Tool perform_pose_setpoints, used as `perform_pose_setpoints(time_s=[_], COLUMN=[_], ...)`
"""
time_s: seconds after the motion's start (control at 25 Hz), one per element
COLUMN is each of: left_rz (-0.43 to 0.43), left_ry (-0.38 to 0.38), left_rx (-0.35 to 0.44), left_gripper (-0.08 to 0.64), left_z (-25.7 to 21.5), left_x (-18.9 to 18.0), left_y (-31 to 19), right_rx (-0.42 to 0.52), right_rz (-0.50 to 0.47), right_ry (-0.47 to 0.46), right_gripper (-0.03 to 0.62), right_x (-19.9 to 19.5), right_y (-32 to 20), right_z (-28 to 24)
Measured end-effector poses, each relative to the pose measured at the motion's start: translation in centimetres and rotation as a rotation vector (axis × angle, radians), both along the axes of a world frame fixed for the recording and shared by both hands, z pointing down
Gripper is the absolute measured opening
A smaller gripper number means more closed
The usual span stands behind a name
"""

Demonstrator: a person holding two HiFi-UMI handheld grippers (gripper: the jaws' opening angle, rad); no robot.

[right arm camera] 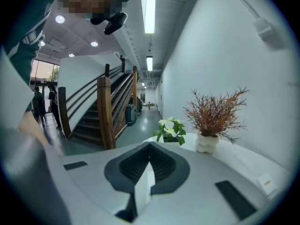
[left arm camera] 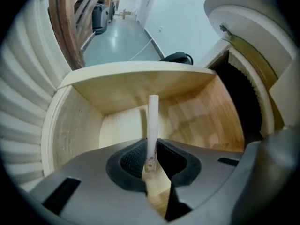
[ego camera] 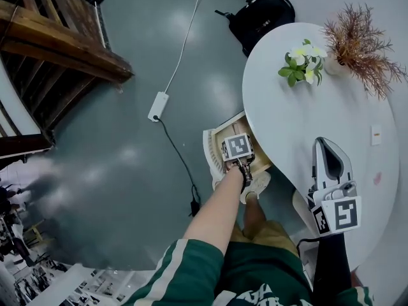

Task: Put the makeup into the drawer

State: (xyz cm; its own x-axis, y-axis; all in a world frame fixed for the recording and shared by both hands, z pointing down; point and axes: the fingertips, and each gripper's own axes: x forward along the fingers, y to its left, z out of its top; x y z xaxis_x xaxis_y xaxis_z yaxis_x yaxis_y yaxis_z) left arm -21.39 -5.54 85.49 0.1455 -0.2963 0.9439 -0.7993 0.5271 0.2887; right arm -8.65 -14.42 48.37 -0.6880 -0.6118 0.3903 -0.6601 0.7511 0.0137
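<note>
A wooden drawer [ego camera: 220,134] stands pulled out from under the white round table [ego camera: 299,120]. My left gripper [ego camera: 238,148] points steeply down into it, its marker cube on top. In the left gripper view the jaws [left arm camera: 151,145] are shut on a slim white makeup stick [left arm camera: 153,118], which stands out ahead of the pads over the drawer's bare wooden floor [left arm camera: 117,130]. My right gripper [ego camera: 326,146] hovers over the table's near side. Its jaws [right arm camera: 149,154] are closed together with nothing between them.
On the table's far side stand a small white-flowered plant [ego camera: 303,62] and a dried reddish plant [ego camera: 358,38] in a white pot. A small white card [ego camera: 376,134] lies near the right edge. A black backpack [ego camera: 261,14], a power strip [ego camera: 158,106] and a wooden staircase [ego camera: 60,50] occupy the floor.
</note>
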Motion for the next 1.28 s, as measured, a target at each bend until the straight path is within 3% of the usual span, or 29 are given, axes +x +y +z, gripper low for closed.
perform_pose_setpoints(time_s=[0.4, 0.44, 0.48, 0.56, 0.8, 1.28], left_rz=[0.048, 0.054, 0.060, 0.071, 0.078, 0.070], left_ry=[-0.008, -0.015, -0.022, -0.028, -0.047, -0.138], left_rx=[-0.009, 0.001, 0.015, 0.039, 0.100, 0.274], left_gripper=[0.067, 0.090, 0.184, 0.269, 0.272, 0.281], left_z=[1.7, 1.5, 1.2, 0.7, -1.6, -12.1], left_x=[0.7, 0.7, 0.6, 0.4, 0.3, -1.6], left_y=[-0.1, -0.3, -0.6, -1.0, -1.7, -0.6], right_rx=[-0.001, 0.000, 0.001, 0.004, 0.027, 0.102], right_rz=[0.007, 0.008, 0.009, 0.005, -0.005, -0.057], right_ry=[0.040, 0.040, 0.039, 0.039, 0.036, -0.061], right_gripper=[0.005, 0.005, 0.005, 0.005, 0.005, 0.005], right_x=[0.6, 0.6, 0.6, 0.4, 0.5, -0.1], right_y=[0.0, 0.1, 0.1, 0.3, 0.7, 1.5], right_z=[0.8, 0.8, 0.7, 0.6, -0.6, -5.8])
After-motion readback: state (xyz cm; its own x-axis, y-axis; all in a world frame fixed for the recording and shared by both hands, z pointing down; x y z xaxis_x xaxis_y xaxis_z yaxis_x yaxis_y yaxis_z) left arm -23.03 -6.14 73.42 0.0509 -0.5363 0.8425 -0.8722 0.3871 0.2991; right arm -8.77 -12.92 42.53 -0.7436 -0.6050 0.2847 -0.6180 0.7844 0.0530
